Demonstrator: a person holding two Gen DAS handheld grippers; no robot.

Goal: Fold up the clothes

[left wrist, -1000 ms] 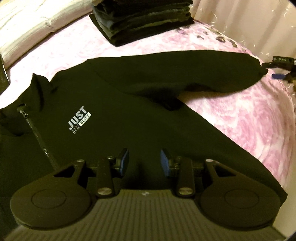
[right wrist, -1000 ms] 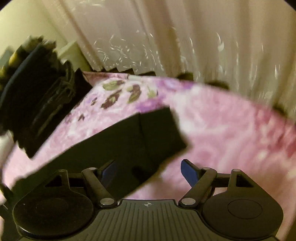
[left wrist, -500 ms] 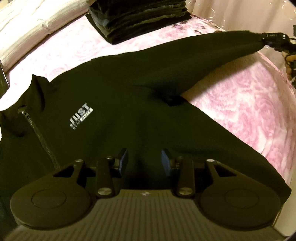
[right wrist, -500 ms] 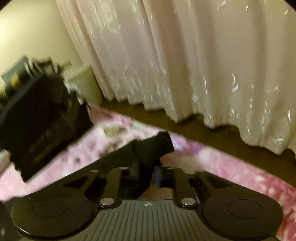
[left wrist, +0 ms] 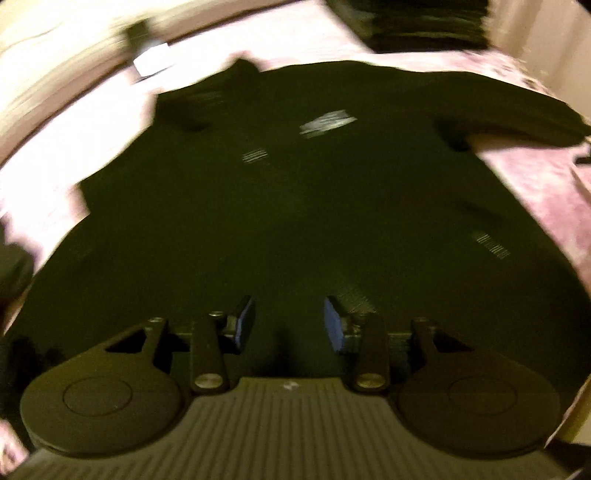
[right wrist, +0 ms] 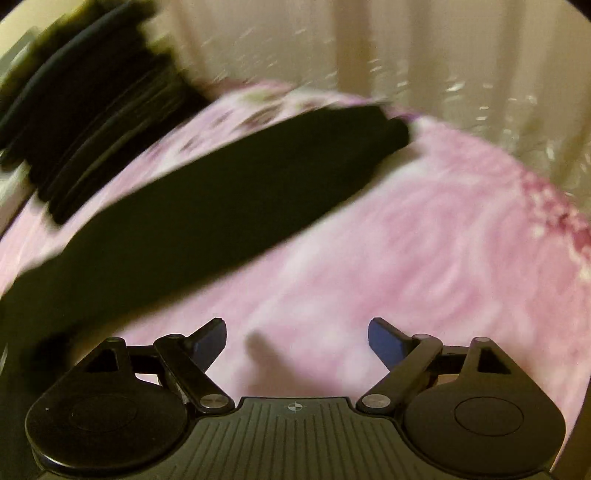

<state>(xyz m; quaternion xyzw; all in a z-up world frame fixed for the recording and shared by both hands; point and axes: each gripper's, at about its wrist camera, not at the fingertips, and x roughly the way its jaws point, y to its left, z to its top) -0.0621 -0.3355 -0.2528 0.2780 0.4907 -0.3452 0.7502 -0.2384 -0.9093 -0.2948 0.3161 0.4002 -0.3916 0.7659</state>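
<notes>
A black zip jacket [left wrist: 295,206] with a white chest logo [left wrist: 327,123] lies spread front-up on the pink floral bedspread [right wrist: 406,258]. My left gripper [left wrist: 290,321] hovers over the jacket's lower middle; its jaws are opening, with only flat fabric seen beyond the gap. The picture is blurred by motion. The jacket's right sleeve [right wrist: 221,206] lies stretched out across the bed, cuff [right wrist: 395,134] toward the curtain. My right gripper [right wrist: 297,338] is over bare bedspread beside that sleeve, jaws opening wide, nothing between them.
A stack of folded dark clothes [right wrist: 85,122] sits at the far side of the bed, also seen as the dark stack [left wrist: 424,26] in the left wrist view. A pale curtain [right wrist: 406,48] hangs behind the bed's edge. A white tag [left wrist: 153,61] lies near the collar.
The right gripper, shut on the sleeve cuff half a second ago, has let go and opened; the sleeve now lies flat. The left gripper has swept sideways to the jacket's middle.
</notes>
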